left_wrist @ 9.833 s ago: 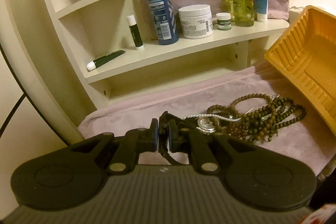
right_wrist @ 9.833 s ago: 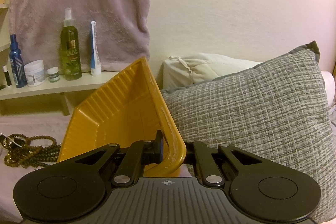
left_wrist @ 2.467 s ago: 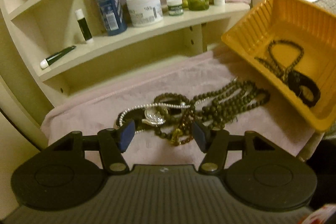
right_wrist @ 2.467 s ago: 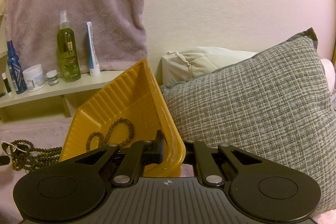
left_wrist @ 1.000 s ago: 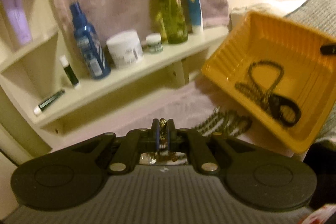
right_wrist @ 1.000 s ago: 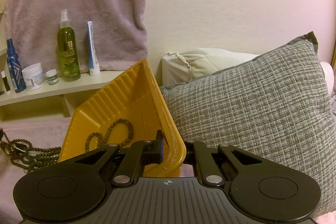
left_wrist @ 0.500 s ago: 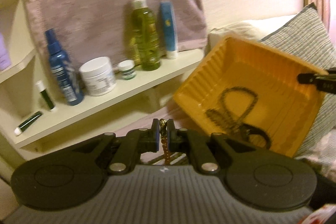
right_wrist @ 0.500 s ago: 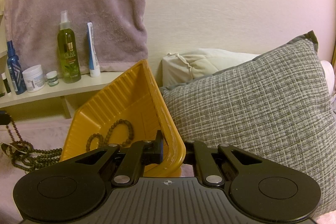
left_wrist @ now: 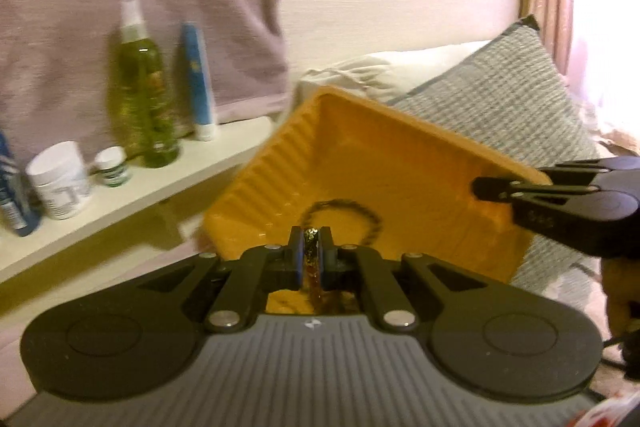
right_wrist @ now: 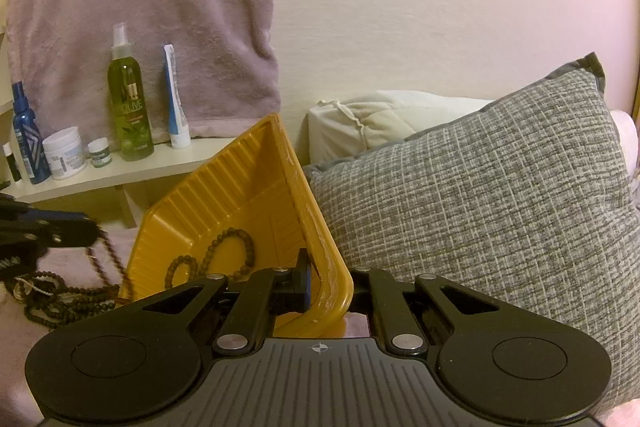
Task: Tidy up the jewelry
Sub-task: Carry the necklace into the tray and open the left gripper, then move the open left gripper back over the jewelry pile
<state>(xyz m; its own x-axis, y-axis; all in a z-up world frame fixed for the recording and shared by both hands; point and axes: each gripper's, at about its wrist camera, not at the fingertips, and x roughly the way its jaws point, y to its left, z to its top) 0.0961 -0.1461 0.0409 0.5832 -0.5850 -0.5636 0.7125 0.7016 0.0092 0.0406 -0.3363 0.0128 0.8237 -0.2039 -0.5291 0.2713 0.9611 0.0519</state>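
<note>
My left gripper (left_wrist: 311, 255) is shut on an amber bead necklace (left_wrist: 312, 279) that hangs down between its pads, right in front of the tilted orange tray (left_wrist: 400, 163). From the right wrist view the left gripper (right_wrist: 86, 227) shows at the left edge with the necklace (right_wrist: 106, 259) dangling beside the tray's left side. My right gripper (right_wrist: 330, 283) is shut on the tray's near rim (right_wrist: 320, 239) and holds it tilted. A dark bead bracelet (right_wrist: 224, 255) lies inside the tray. More dark bead strands (right_wrist: 60, 299) lie piled on the pink cover.
A cream shelf (right_wrist: 120, 167) carries a green spray bottle (right_wrist: 130, 107), a blue tube (right_wrist: 174, 103), a blue bottle (right_wrist: 26, 139) and white jars (right_wrist: 64, 147). A pink towel (right_wrist: 140, 7) hangs behind. A grey pillow (right_wrist: 480, 207) and a white pillow (right_wrist: 392, 115) lie right of the tray.
My left gripper carried the amber necklace up off the pile and rightward to the tray's front. The right gripper and the tray stayed still.
</note>
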